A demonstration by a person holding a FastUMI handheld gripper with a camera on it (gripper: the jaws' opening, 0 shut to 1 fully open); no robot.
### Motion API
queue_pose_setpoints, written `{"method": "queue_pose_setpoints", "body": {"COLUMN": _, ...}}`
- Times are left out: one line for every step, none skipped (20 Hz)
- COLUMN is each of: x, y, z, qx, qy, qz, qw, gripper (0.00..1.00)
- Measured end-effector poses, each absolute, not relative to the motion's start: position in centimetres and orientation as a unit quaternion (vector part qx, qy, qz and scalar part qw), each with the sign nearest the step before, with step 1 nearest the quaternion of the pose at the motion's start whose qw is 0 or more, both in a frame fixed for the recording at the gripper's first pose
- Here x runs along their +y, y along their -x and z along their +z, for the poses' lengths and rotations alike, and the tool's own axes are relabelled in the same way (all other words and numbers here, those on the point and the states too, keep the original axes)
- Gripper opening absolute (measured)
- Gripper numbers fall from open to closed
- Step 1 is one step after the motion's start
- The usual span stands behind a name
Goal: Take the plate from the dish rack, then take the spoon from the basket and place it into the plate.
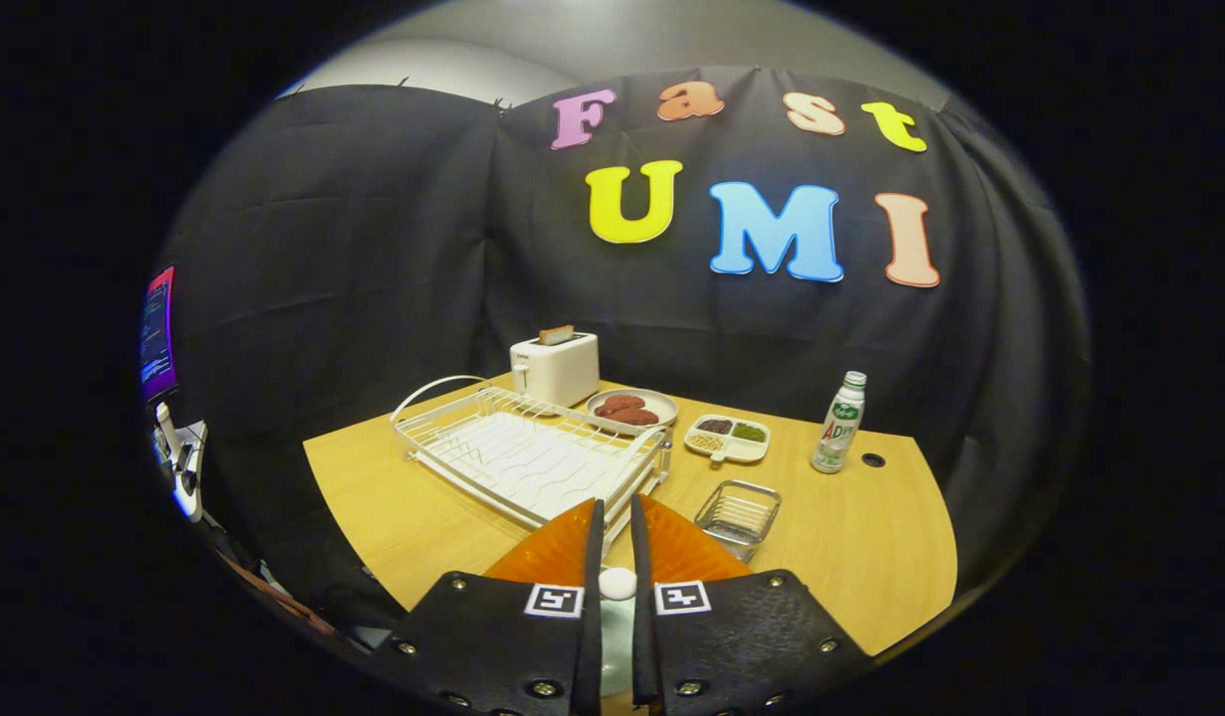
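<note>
The gripper (613,517) is clenching a white-handled spoon (617,583) between nearly closed fingers, hovering over the orange plate (672,547) on the bench (871,557), just beside the empty dish rack (528,457). Releasing off-centre risks the spoon sliding off the plate's rim.

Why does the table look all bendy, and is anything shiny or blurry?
In the gripper view the fisheye lens curves the table edge; the dish rack stays sharp; the orange plate, clamped in the gripper, shows soft glare.
</note>
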State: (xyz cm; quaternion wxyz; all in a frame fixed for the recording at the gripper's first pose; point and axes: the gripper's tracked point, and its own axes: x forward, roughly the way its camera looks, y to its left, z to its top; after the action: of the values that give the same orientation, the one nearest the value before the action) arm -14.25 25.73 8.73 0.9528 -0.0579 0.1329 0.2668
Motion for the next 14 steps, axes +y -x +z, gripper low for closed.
{"method": "queue_pose_setpoints", "body": {"x": 26.5, "y": 14.5, "z": 7.9, "qx": 0.139, "qy": 0.062, "qz": 0.278, "qw": 0.948, "gripper": 0.12}}
{"method": "queue_pose_setpoints", "body": {"x": 27.2, "y": 14.6, "z": 7.1, "qx": 0.147, "qy": 0.065, "qz": 0.289, "qw": 0.944, "gripper": 0.12}}
{"method": "queue_pose_setpoints", "body": {"x": 27.8, "y": 14.7, "z": 6.6, "qx": 0.151, "qy": 0.066, "qz": 0.296, "qw": 0.941, "gripper": 0.12}}
{"method": "queue_pose_setpoints", "body": {"x": 28.5, "y": 14.7, "z": 6.4, "qx": 0.151, "qy": 0.066, "qz": 0.304, "qw": 0.938, "gripper": 0.12}}
{"method": "queue_pose_setpoints", "body": {"x": 29.2, "y": 14.6, "z": 6.1, "qx": 0.15, "qy": 0.07, "qz": 0.311, "qw": 0.936, "gripper": 0.12}}
{"method": "queue_pose_setpoints", "body": {"x": 29.7, "y": 14.5, "z": 5.8, "qx": 0.15, "qy": 0.075, "qz": 0.318, "qw": 0.933, "gripper": 0.12}}
{"method": "queue_pose_setpoints", "body": {"x": 30.3, "y": 14.3, "z": 5.6, "qx": 0.151, "qy": 0.077, "qz": 0.324, "qw": 0.931, "gripper": 0.12}}
{"method": "queue_pose_setpoints", "body": {"x": 30.8, "y": 14.2, "z": 5.4, "qx": 0.152, "qy": 0.077, "qz": 0.329, "qw": 0.929, "gripper": 0.12}}
{"method": "queue_pose_setpoints", "body": {"x": 31.2, "y": 14.1, "z": 5.2, "qx": 0.155, "qy": 0.075, "qz": 0.334, "qw": 0.927, "gripper": 0.12}}
{"method": "queue_pose_setpoints", "body": {"x": 31.7, "y": 14.2, "z": 4.8, "qx": 0.159, "qy": 0.074, "qz": 0.34, "qw": 0.924, "gripper": 0.12}}
{"method": "queue_pose_setpoints", "body": {"x": 31.9, "y": 14.3, "z": 4.3, "qx": 0.165, "qy": 0.077, "qz": 0.345, "qw": 0.921, "gripper": 0.12}}
{"method": "queue_pose_setpoints", "body": {"x": 31.7, "y": 14.3, "z": 3.9, "qx": 0.168, "qy": 0.08, "qz": 0.346, "qw": 0.92, "gripper": 0.12}}
{"method": "queue_pose_setpoints", "body": {"x": 31.9, "y": 14.4, "z": 3.8, "qx": 0.168, "qy": 0.082, "qz": 0.35, "qw": 0.918, "gripper": 0.12}}
{"method": "queue_pose_setpoints", "body": {"x": 32.0, "y": 14.4, "z": 4.0, "qx": 0.164, "qy": 0.084, "qz": 0.353, "qw": 0.918, "gripper": 0.12}}
